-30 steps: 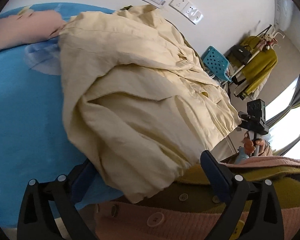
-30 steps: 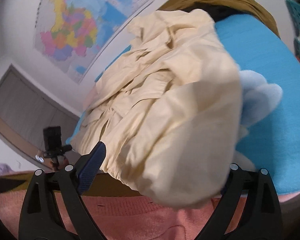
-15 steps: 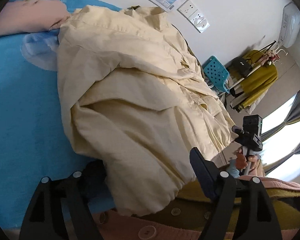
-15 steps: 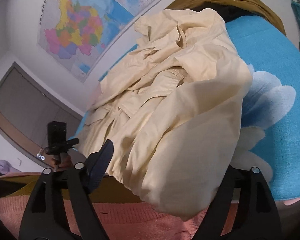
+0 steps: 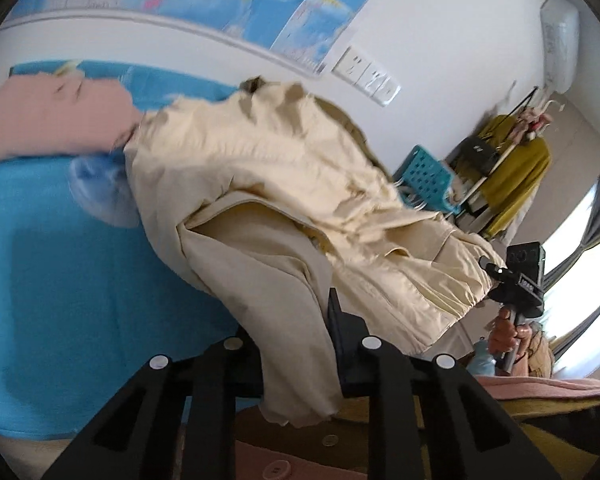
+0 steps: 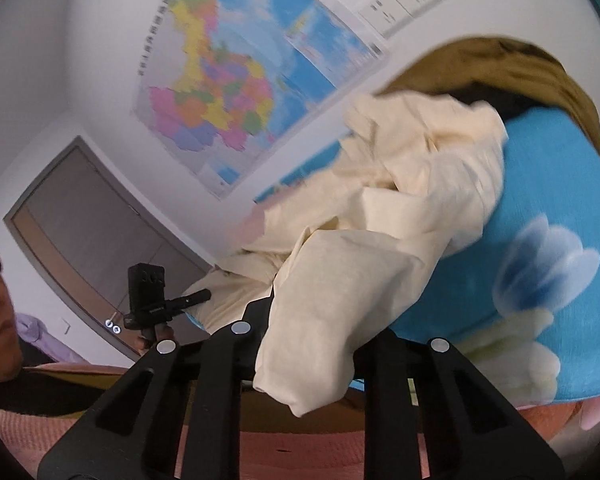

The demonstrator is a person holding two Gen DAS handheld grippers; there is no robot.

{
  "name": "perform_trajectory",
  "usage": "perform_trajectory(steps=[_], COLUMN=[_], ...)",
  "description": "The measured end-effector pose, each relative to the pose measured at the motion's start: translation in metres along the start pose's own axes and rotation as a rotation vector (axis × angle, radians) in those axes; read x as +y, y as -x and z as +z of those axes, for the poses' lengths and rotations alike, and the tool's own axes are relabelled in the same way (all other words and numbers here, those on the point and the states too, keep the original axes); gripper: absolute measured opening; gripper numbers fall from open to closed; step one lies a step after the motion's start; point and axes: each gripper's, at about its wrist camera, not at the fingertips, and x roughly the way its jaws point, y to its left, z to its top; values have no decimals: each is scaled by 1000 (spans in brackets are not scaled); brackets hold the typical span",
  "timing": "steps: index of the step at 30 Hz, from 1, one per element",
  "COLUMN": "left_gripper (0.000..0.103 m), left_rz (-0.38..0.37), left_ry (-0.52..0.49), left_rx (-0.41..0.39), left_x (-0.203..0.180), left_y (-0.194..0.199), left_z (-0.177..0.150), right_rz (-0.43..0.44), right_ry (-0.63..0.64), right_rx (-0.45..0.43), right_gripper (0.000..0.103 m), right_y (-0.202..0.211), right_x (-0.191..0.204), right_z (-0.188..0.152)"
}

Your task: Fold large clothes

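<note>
Our left gripper (image 5: 296,344) and right gripper (image 6: 311,344) are matte black frames with slotted arms and round silver screw heads; the left one's jaws carry a dark blue pad

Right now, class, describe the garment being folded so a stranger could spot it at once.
Start at the bright blue bedspread below the wall map. Heaped on it lies the cream jacket, its near edge pinched by the left gripper and right gripper. Unlike the pink garment beside it and the olive-brown one behind, it is pale and crinkled.
</note>
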Motion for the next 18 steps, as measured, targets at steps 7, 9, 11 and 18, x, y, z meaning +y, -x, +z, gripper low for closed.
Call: perform_trajectory(steps=[7, 9, 11, 18], left_gripper=[21, 21, 21, 21], left_rz=[10, 14, 18, 35], left_ry=[19, 21, 19, 2], left_rx=[26, 31, 29, 25], left_x=[8, 8, 7, 2], left_y=[4, 3, 2, 6], left_z=[2, 2, 5, 12], right_rz=[4, 5, 4, 1], right_ry=[-3, -6, -11, -6], right_rx=[3, 3, -1, -19], right_gripper=[18, 18, 18, 18], right_y=[-1, -2, -2, -1], right_x=[4, 4, 5, 8], right_z=[2, 3, 5, 11])
